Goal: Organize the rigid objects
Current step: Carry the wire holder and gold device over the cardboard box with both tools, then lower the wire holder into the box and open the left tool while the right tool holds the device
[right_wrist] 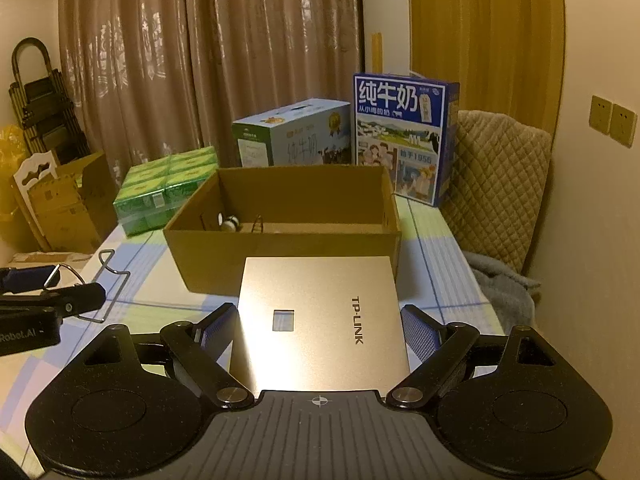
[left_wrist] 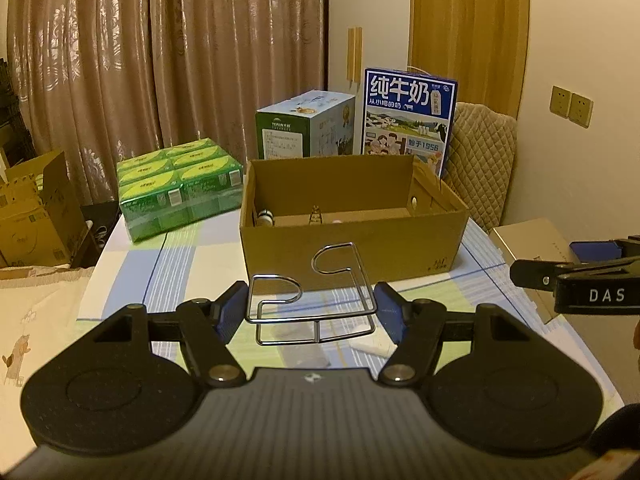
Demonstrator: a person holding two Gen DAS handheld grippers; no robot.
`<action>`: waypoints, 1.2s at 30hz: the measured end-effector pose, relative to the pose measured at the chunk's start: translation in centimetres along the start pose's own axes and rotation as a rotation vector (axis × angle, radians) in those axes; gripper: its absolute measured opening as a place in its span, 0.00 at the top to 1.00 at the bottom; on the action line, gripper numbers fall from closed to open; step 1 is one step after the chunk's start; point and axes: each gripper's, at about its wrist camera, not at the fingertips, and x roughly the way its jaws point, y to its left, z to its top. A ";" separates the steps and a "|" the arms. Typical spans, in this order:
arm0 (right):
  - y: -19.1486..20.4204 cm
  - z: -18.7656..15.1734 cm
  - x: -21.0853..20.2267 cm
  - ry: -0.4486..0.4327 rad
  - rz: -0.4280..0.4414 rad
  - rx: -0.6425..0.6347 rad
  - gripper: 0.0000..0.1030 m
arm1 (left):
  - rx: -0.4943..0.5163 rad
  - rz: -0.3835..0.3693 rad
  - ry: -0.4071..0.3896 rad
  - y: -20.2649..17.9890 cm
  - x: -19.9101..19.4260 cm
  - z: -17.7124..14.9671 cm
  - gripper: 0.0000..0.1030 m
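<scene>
In the left wrist view a bent chrome wire rack [left_wrist: 316,330] hangs above the table, with my left gripper [left_wrist: 312,292] shut on it, blue pads pressing its two sides. In the right wrist view my right gripper [right_wrist: 320,312] is shut on a flat gold TP-LINK box [right_wrist: 304,280], also held off the table. Just beyond both stands an open cardboard box [left_wrist: 400,248] [right_wrist: 208,256], which holds a small black-and-white figure [left_wrist: 265,218] [right_wrist: 231,224] and a small brown item [left_wrist: 316,214]. The left gripper with the wire rack [right_wrist: 108,276] shows at the left edge of the right wrist view.
A checked cloth covers the table [left_wrist: 132,280]. A green shrink-wrapped pack [left_wrist: 180,188] lies at the back left. A pale milk carton case [left_wrist: 308,128] and a blue milk case [left_wrist: 408,120] stand behind the box. A quilted chair [right_wrist: 500,184] is at the right, and cardboard boxes [left_wrist: 32,216] sit on the floor at the left.
</scene>
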 end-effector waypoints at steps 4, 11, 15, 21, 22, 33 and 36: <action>-0.6 1.1 0.9 0.003 0.001 -0.004 0.18 | 0.006 -0.011 0.007 0.1 1.1 1.5 0.38; -1.6 3.9 2.8 0.001 0.005 -0.012 0.18 | 0.023 -0.020 0.015 0.3 3.4 4.2 0.38; -2.0 5.8 4.1 -0.001 0.011 -0.018 0.18 | 0.021 -0.035 0.022 0.7 4.9 5.9 0.38; -2.7 8.6 6.1 -0.006 0.023 0.003 0.18 | 0.040 -0.045 0.021 1.1 7.3 8.6 0.38; -2.8 9.2 6.6 -0.003 0.024 0.001 0.18 | 0.040 -0.047 0.023 1.2 7.9 9.1 0.38; -3.7 14.3 12.7 0.023 0.025 0.008 0.18 | 0.056 -0.055 0.056 2.5 13.9 13.3 0.38; -3.9 14.6 14.5 0.043 0.029 0.020 0.18 | 0.059 -0.054 0.073 2.7 15.6 13.5 0.38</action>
